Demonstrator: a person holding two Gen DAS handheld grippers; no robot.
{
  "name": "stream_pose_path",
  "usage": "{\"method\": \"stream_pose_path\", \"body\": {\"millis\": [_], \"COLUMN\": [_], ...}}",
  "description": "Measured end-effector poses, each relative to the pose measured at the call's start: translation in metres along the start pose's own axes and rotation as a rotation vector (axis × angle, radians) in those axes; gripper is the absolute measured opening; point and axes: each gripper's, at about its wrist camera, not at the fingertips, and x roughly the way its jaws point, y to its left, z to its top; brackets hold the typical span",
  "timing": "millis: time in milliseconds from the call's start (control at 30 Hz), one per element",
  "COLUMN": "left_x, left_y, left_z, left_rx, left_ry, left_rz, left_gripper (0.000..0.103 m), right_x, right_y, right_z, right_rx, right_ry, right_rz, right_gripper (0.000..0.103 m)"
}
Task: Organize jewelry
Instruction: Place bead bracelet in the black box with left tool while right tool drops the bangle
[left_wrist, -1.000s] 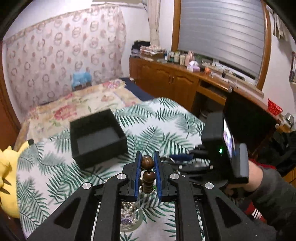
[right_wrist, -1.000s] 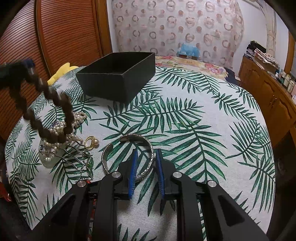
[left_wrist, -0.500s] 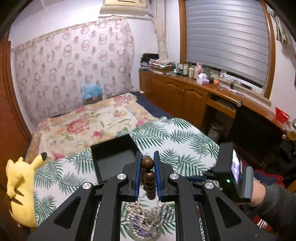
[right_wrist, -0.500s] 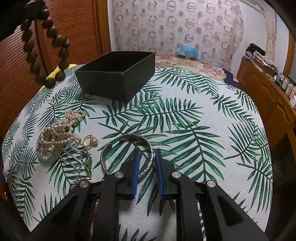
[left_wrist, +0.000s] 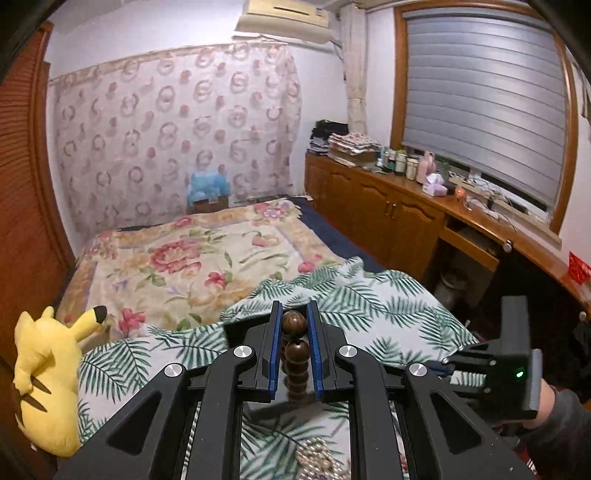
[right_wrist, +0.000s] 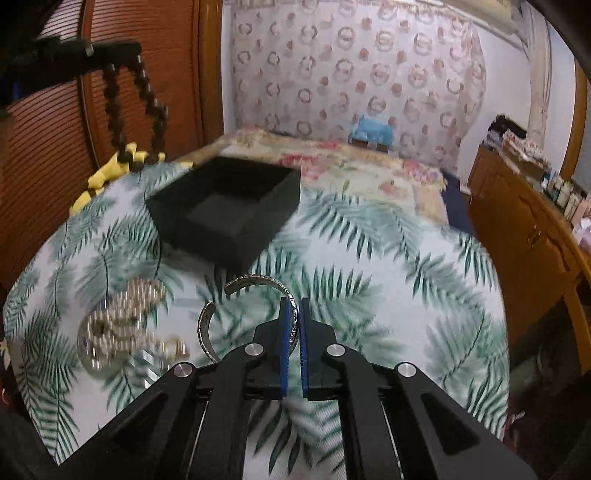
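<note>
Silver cuff bracelet (right_wrist: 255, 314) is pinched in my right claw (right_wrist: 294, 347), whose jaws have just been closing on its band; the open gap of the cuff faces left. Black box (right_wrist: 229, 206) lies ahead and left of it on the leaf-print desk (right_wrist: 406, 266), open side up. My left claw (left_wrist: 294, 350) grips the brown bead string (left_wrist: 294, 345), which hangs nearer the box, up and left of it. Pearl pile (right_wrist: 122, 328) is motion-blurred; I can't separate its pieces. Box floor looks bare, corners dark.
</note>
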Motion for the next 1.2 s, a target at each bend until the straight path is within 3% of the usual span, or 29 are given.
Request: {"method": "stream_pose_path", "body": {"millis": [300,567,733,800,1067,1133,1200], "left_x": [0.020,0.052,0.066,0.069,0.081,0.081,0.077], "left_y": [0.025,0.027,0.024,0.022,0.019,0.018,0.015], "left_z": [0.011,-0.005,-0.013,-0.016,-0.017,-0.018,-0.020], "left_rx": [-0.029,-0.031,-0.029,-0.027,-0.029,-0.029,-0.025], "left_ry": [0.001,0.061,0.088,0.096,0.122,0.123,0.117], "left_rz": [0.019,0.040,0.040,0.041,0.055,0.063,0.060], "left_gripper": [0.012,0.012,0.012,0.012,0.013,0.031,0.033], "right_x": [0.017,0.047,0.063,0.064,0.045,0.036,0.027], "right_y": [0.008,0.023,0.028,0.030,0.025,0.025,0.025], "right_z": [0.058,0.078,0.076,0.074,0.056,0.048,0.039], "right_rx": [0.014,0.005,-0.007,-0.019,-0.019,-0.020,-0.013], "right_ry": [-0.072,-0.060,-0.038,-0.038,-0.051,-0.056,-0.059], "right_rz": [0.029,0.051,0.109,0.145,0.124,0.115,0.114], "right_gripper": [0.006,0.006,0.011,0.021,0.022,0.022,0.022]}}
